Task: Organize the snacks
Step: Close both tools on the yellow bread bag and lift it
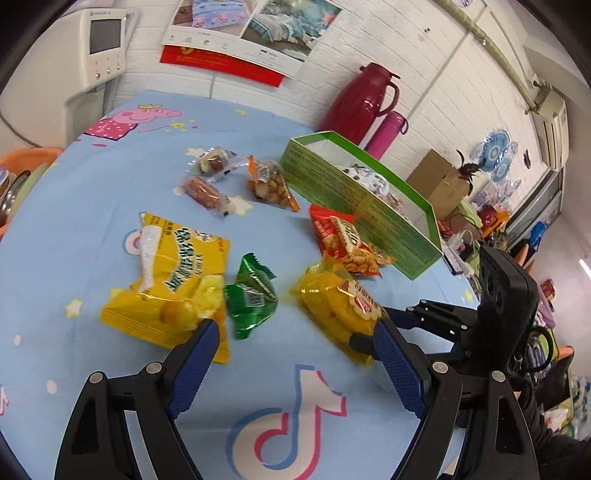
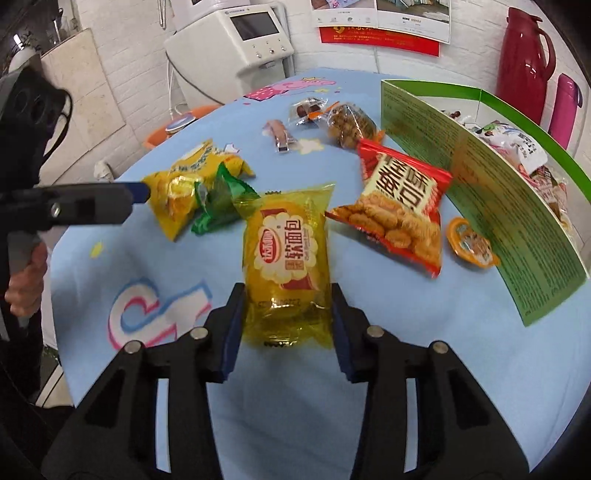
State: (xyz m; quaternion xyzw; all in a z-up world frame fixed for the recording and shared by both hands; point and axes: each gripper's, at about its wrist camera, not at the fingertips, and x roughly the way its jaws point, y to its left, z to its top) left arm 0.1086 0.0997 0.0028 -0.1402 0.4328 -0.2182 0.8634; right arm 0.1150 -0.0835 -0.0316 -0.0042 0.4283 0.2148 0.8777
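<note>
We see a blue cartoon-print cloth (image 1: 110,206) over the table, w/ a pink pig figure (image 1: 136,120) near its far edge. Against the white brick wall stand a dark red thermos jug (image 1: 360,98) and, just beside it, a pink flask (image 1: 388,134). A poster w/ bedding photos (image 1: 251,33) hangs above. Far left there's a white machine w/ a small screen (image 2: 255,27), and an orange basin (image 1: 26,158) beside the table. A cardboard box (image 1: 439,181) sits further back on the right.

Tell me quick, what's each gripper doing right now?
Left gripper: open, holding nothing.
Right gripper: jaws around the soft bread packet; firm grip cannot be told.
</note>
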